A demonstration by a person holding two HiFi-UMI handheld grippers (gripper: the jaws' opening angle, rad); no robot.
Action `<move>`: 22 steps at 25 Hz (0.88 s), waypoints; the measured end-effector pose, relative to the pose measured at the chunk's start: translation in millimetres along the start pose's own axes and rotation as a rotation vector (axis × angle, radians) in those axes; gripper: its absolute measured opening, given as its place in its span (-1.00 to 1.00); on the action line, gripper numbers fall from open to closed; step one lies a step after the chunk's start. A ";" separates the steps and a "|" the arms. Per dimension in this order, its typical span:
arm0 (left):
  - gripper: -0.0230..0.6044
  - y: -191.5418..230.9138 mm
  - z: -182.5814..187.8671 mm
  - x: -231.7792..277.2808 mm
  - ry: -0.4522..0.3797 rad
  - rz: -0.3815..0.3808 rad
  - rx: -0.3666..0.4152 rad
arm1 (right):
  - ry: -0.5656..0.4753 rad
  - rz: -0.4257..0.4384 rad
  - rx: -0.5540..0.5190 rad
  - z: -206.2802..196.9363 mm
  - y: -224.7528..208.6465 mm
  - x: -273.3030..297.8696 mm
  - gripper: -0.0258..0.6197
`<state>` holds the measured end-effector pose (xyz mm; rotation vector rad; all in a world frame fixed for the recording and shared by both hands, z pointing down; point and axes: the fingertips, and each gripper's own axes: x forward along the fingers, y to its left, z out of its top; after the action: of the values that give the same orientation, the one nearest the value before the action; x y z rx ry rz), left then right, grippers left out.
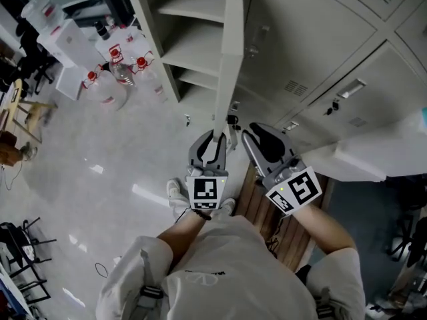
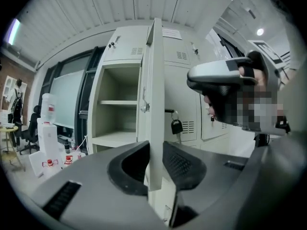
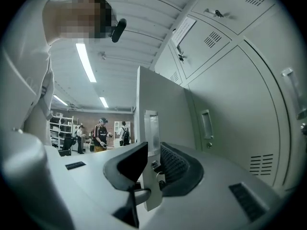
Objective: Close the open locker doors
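On the left gripper (image 2: 154,169), the fingers (image 2: 184,166) pinch the free edge of the open locker door (image 2: 154,90), seen edge-on with its face hidden. The right gripper (image 3: 152,169) fingers (image 3: 175,166) stand spread either side of that door's latch plate (image 3: 151,128); whether they touch it is unclear. Left of the door are the locker shelves (image 2: 117,102).

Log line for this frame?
left gripper: clamped on open locker door edge | right gripper: open, door handle between jaws | locker door: not yet shut
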<state>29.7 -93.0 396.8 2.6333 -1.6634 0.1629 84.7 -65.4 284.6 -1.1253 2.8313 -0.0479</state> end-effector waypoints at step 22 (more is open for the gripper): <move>-0.65 148.4 -0.1 -7.1 -0.046 -0.295 -0.002 | 0.030 0.006 -0.083 -1.8 74.2 187.9 -0.43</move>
<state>-107.1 -150.6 390.8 2.8591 -1.2612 0.0947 -102.1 -140.4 267.3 -1.1418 2.8879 0.0544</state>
